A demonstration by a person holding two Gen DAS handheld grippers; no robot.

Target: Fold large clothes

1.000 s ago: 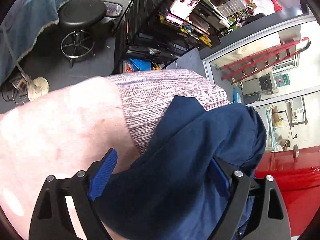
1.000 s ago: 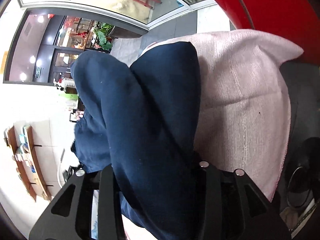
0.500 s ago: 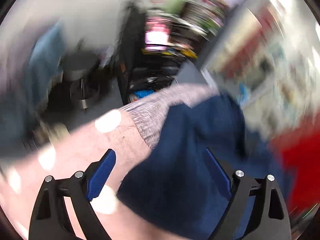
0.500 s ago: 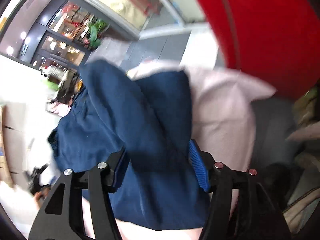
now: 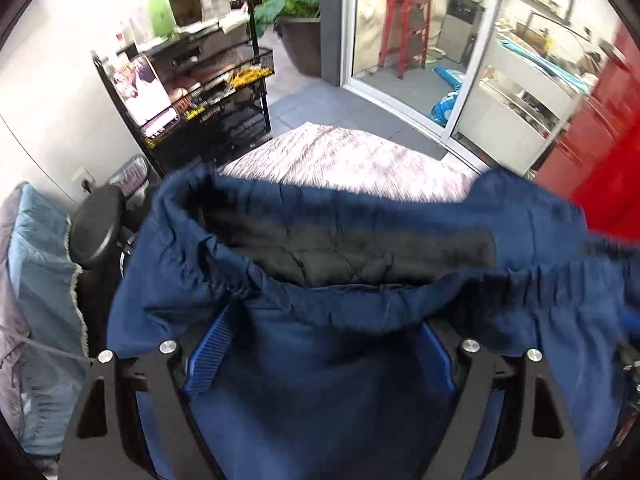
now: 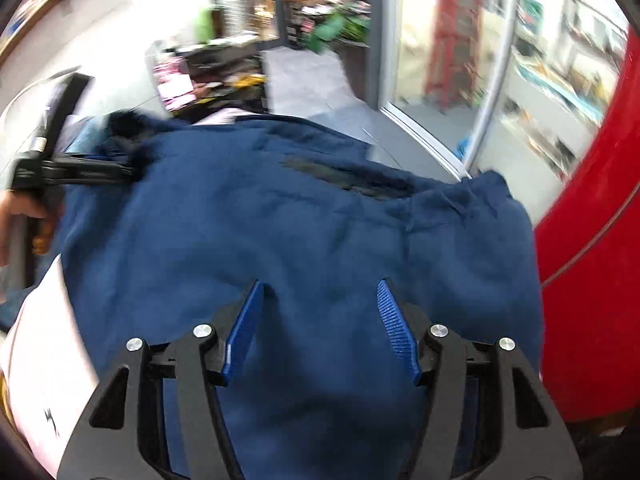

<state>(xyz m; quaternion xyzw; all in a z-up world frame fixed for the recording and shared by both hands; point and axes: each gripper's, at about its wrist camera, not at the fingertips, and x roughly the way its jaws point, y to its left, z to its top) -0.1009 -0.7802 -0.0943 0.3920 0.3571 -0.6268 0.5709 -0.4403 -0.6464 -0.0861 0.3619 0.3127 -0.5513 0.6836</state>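
A dark blue garment (image 5: 320, 400) with a gathered waistband and black lining (image 5: 352, 248) lies spread on a table covered in pale pink cloth (image 5: 340, 156). My left gripper (image 5: 324, 344) points down into it. Its jaws stand wide and are closing, with blue cloth bunched between them and over the fingertips; the pads (image 5: 210, 354) do not visibly press on it. My right gripper (image 6: 320, 308) hovers open just above the garment (image 6: 300, 220), its blue pads (image 6: 394, 324) bare. In the right wrist view the left gripper (image 6: 72, 172) sits at the garment's far left corner, held by a hand (image 6: 24, 212).
A black wire rack (image 5: 208, 100) with bottles stands behind the table, a black stool (image 5: 96, 220) and blue bedding (image 5: 36, 280) to the left. A red cabinet (image 5: 600, 128) rises on the right. A glass door and a red ladder (image 5: 404, 12) lie beyond.
Both grippers rolled and swung sideways. The right jaws let go of the blue bundle and widened. The garment now lies spread with its waistband across instead of folded lengthwise.
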